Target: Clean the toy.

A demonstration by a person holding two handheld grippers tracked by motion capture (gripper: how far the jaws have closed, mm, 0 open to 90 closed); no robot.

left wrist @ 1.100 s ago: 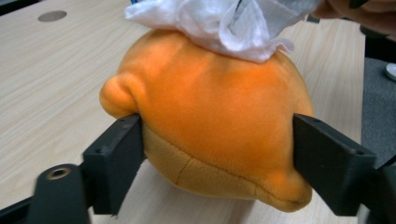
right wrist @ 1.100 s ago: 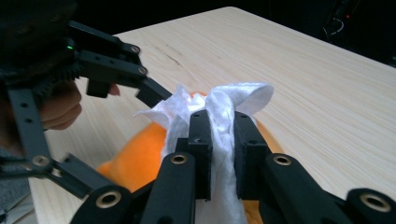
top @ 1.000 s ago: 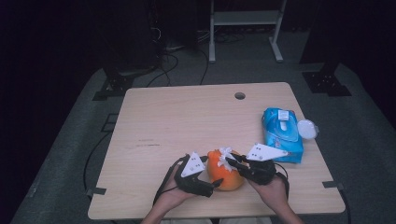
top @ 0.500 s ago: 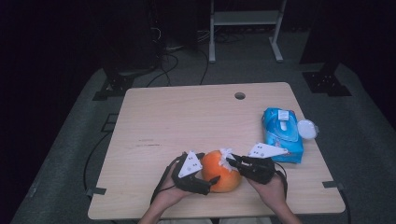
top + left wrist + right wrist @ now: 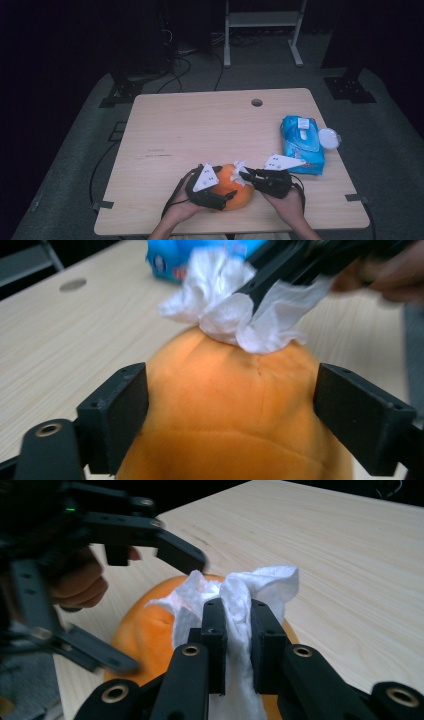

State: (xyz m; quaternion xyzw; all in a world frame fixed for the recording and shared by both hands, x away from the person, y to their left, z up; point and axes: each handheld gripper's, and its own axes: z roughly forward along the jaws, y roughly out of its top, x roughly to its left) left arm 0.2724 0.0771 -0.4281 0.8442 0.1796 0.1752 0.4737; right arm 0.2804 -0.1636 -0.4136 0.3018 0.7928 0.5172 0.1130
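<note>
An orange pumpkin (image 5: 239,196) lies near the table's front edge. My left gripper (image 5: 224,187) straddles it. In the left gripper view its two black jaws sit against the pumpkin's (image 5: 230,405) sides; they have just been closing on it. My right gripper (image 5: 239,630) is shut on a crumpled white wipe (image 5: 260,587) and holds it against the top of the pumpkin (image 5: 145,630). In the high view the wipe (image 5: 238,170) shows at the right gripper's (image 5: 243,174) tips.
A blue pack of wipes (image 5: 302,142) lies at the table's (image 5: 200,130) right side, with a white round lid (image 5: 328,137) beside it. A cable hole (image 5: 257,102) sits near the far edge. Dark floor with cables surrounds the table.
The wipe has shifted slightly over the pumpkin's top. Both hands stay nearly where they were.
</note>
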